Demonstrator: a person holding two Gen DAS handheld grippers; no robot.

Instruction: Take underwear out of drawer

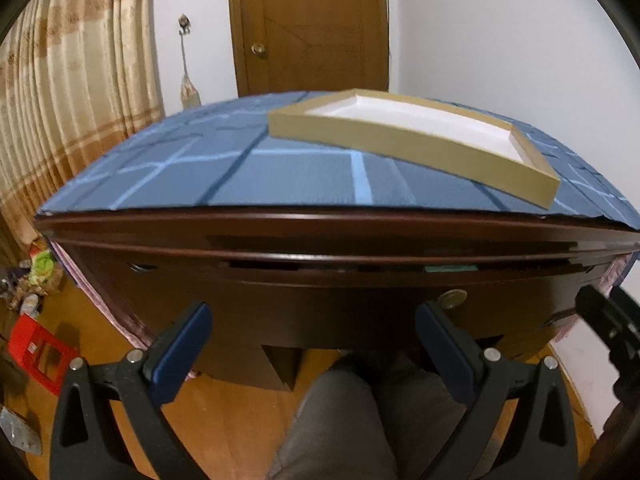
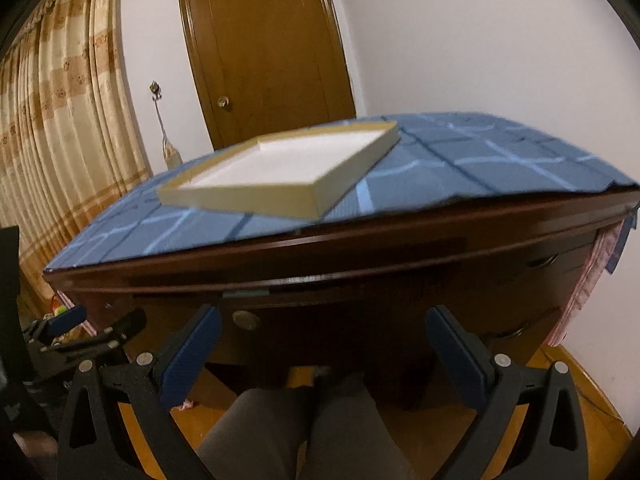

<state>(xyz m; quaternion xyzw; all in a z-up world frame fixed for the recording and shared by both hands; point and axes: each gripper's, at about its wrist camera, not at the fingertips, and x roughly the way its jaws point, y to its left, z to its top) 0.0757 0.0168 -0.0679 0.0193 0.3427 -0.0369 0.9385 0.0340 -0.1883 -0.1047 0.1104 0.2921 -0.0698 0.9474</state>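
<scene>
A dark wooden drawer (image 1: 320, 300) sits under the table top, open by a thin slit; a strip of teal fabric (image 1: 450, 269) shows in the slit. Its round brass knob (image 1: 451, 299) is just past my left gripper's right finger. My left gripper (image 1: 314, 320) is open and empty in front of the drawer. In the right wrist view the drawer front (image 2: 340, 320) has the knob (image 2: 245, 319) beside my left finger, and teal fabric (image 2: 246, 293) shows above it. My right gripper (image 2: 324, 322) is open and empty. The underwear itself is hidden.
A shallow tan tray (image 1: 400, 140) with a white inside lies on the blue checked tablecloth (image 1: 200, 176); it also shows in the right wrist view (image 2: 280, 168). My grey-trousered legs (image 1: 340, 420) are below. A red stool (image 1: 38, 350) stands on the floor at left. A wooden door (image 1: 308, 28) is behind.
</scene>
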